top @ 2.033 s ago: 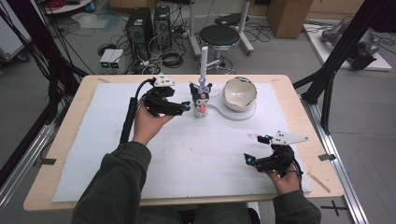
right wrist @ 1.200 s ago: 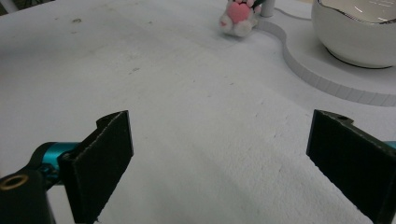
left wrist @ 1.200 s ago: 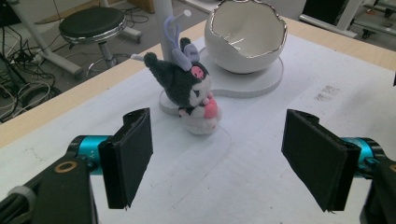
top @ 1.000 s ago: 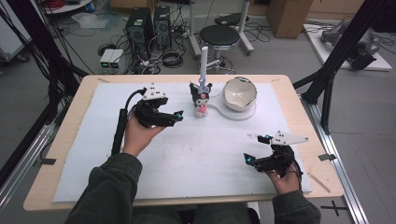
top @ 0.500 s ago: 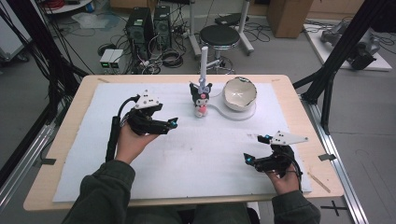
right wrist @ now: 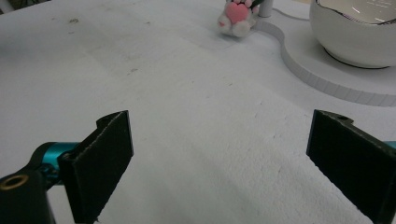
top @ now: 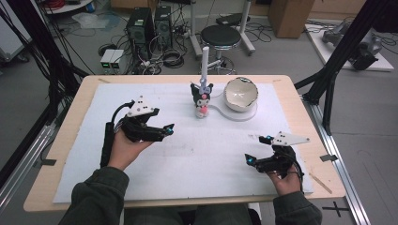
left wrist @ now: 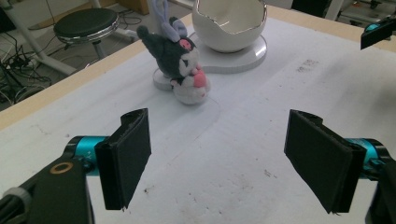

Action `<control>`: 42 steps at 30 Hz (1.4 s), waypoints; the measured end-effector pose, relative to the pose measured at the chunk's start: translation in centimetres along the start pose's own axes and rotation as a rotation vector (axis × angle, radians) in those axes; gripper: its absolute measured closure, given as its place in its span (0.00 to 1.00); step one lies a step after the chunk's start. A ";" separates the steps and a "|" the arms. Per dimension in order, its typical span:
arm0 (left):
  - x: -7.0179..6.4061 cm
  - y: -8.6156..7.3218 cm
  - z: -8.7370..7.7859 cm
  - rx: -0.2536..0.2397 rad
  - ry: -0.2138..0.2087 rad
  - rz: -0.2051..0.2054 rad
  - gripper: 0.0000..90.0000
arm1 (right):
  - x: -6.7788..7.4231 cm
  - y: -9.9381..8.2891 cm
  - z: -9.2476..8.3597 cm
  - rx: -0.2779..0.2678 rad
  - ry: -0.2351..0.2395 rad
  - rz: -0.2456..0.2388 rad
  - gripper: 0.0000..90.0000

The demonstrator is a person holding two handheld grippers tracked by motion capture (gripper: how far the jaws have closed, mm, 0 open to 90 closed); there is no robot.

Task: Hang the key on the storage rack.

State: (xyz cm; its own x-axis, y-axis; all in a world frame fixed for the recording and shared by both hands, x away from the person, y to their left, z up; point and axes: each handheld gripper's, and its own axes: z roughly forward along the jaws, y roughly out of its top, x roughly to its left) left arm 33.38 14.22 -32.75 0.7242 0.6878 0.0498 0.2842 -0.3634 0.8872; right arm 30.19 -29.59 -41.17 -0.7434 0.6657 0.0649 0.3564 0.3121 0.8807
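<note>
Left gripper (top: 164, 131) held above the white mat (top: 197, 154) at left, jaws wide apart, empty — aimed toward the plush toy (top: 202, 100) standing far-centre, just left of the white bowl (top: 241, 93). Right gripper (top: 257, 151) low at near right, jaws apart, empty.

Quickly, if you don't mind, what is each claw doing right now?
Left claw: open, holding nothing, aimed at the plush toy.
Right claw: open, holding nothing, low over the white mat.

Looked like a robotics lab or recording workroom. Marked by black desktop computer towers (top: 149, 26) and tangled cables (top: 171, 56) on the grey floor, a black frame strut (top: 345, 56) beside the table (top: 300, 105), a round stool (top: 224, 35) beyond.
</note>
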 end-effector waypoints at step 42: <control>-1.4 -4.2 -2.1 -0.025 0.013 -0.037 0.26 | 0.0 0.0 0.0 0.003 -0.008 0.003 0.07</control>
State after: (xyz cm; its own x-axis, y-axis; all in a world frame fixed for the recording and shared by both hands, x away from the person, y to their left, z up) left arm 29.89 16.07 -35.58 0.7054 0.7085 0.0220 0.2950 -0.3216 0.8997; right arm 30.17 -29.59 -41.21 -0.7377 0.6722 0.0632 0.3600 0.3124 0.8791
